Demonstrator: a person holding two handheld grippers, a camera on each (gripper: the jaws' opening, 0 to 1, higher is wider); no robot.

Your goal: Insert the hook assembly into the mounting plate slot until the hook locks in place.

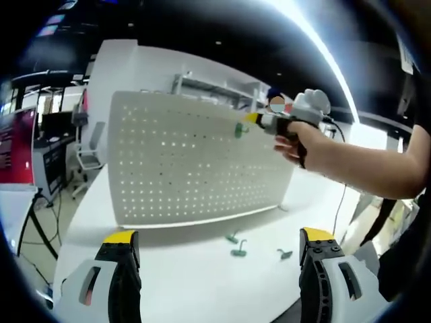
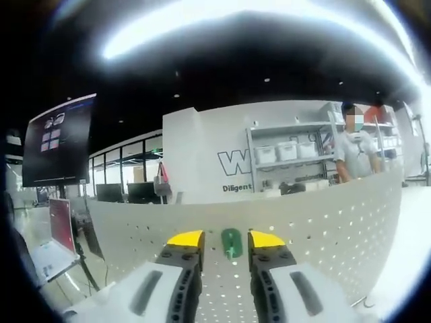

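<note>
A white perforated mounting plate (image 1: pixel 195 161) stands upright on the white table (image 1: pixel 202 282). A green hook (image 1: pixel 240 129) sits against its upper right face. In the left gripper view a hand holds my right gripper (image 1: pixel 254 119) just right of that hook. In the right gripper view the same green hook (image 2: pixel 231 243) lies against the plate (image 2: pixel 323 229) between the yellow tips of my right gripper (image 2: pixel 225 240), with a thin gap on each side. My left gripper (image 1: pixel 219 237) stands open over the table, its jaws wide apart and nothing between them.
Three loose green hooks (image 1: pixel 237 246) lie on the table in front of the plate. A person's arm (image 1: pixel 363 161) crosses from the right. Behind the plate are shelves (image 2: pixel 289 158), a standing person (image 2: pixel 353 148) and a dark monitor (image 2: pixel 59 141). An office chair (image 1: pixel 87 151) stands at the left.
</note>
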